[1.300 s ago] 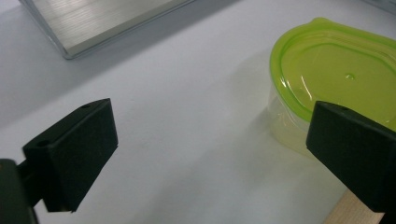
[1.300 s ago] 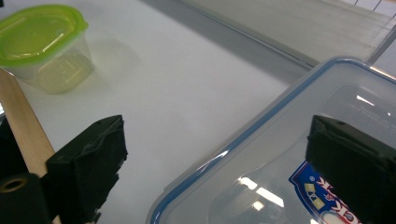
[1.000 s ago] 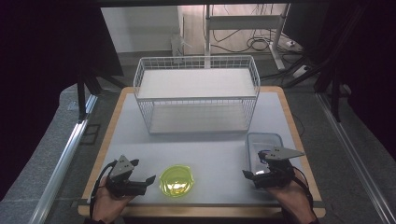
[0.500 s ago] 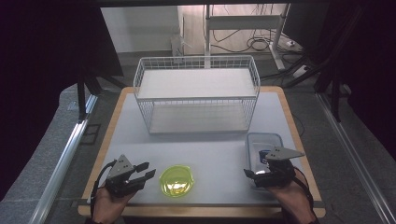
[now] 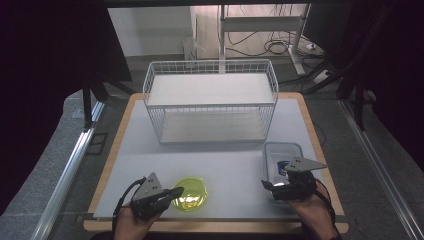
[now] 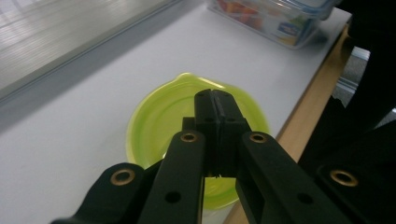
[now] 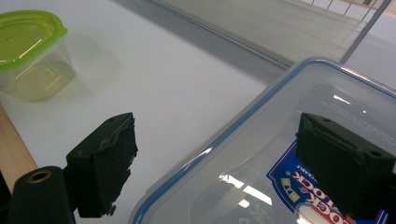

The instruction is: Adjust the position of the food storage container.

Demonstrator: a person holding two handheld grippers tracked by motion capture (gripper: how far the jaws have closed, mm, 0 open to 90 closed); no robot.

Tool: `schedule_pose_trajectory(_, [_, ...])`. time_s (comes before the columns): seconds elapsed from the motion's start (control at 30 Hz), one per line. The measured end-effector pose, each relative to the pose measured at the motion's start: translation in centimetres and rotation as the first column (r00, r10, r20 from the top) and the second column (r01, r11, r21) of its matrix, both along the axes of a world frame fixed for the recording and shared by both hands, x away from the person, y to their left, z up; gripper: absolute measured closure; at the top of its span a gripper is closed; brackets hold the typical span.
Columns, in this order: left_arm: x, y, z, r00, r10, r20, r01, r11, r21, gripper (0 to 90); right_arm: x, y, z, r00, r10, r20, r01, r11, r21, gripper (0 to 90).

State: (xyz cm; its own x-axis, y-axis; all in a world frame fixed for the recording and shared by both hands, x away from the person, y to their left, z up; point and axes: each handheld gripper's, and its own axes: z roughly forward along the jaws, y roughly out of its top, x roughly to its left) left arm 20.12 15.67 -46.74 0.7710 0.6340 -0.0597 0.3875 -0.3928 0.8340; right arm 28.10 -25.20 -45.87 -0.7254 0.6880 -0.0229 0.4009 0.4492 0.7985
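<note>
Two tubs lie near the desk's front edge, one at each gripper. The round tub [image 5: 189,193] with the green lid stands upright, lid level and facing up; being round it has no long axis, though a small tab at the lid's rim [image 6: 183,76] points away from the left gripper [image 6: 215,95] in that gripper's own view. The left gripper's jaws have just been closing and are now pressed together with nothing between them. Their joined tips hang over the middle of the lid; whether they touch it I cannot tell. The lid's near part is hidden behind the jaws and their arms.

The clear box [image 5: 283,159] with the blue rim lies flat, its long axis running from the desk's front toward the wire rack [image 5: 210,102] behind it. The right gripper [image 5: 281,185] has its jaws spread wide, set astride the box's near end: one pad [image 7: 105,161] hangs just outside the blue rim, over bare desk, and the other [image 7: 343,163] sits over the lid above a blue label. The label is cut off and half covered, so its print is hard to read. Neither pad visibly presses on the box.
</note>
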Motion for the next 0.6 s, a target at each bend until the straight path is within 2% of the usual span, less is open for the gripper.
schedule_pose_trajectory(0.03, [0.0,0.0,0.0,1.0000,0.000,0.000,0.000,1.0000,0.000,89.7,0.0,0.0,0.0,1.0000,0.000,0.001,0.000,1.000,0.001,13.3])
schedule_pose_trajectory(0.1, [-0.4,-1.2,0.0,0.9996,-0.025,0.010,0.025,0.9996,0.015,89.7,0.0,0.0,0.0,1.0000,0.000,0.001,0.000,1.000,0.001,13.3])
schedule_pose_trajectory(0.23, [-0.7,-2.6,-0.2,0.9982,-0.059,0.000,0.059,0.9978,0.030,89.7,0.0,0.0,-0.1,1.0000,0.002,-0.001,-0.002,1.000,-0.004,13.3])
schedule_pose_trajectory(0.47, [-0.8,-4.6,-1.4,0.9947,-0.088,-0.053,0.090,0.9950,0.043,89.7,0.0,0.0,-0.2,1.0000,-0.001,-0.003,0.001,1.000,-0.009,13.3])
schedule_pose_trajectory(0.6, [-0.8,-5.2,-1.9,0.9934,-0.088,-0.073,0.092,0.9943,0.054,89.7,0.1,0.0,-0.3,1.0000,-0.007,-0.005,0.007,1.000,-0.021,13.6])
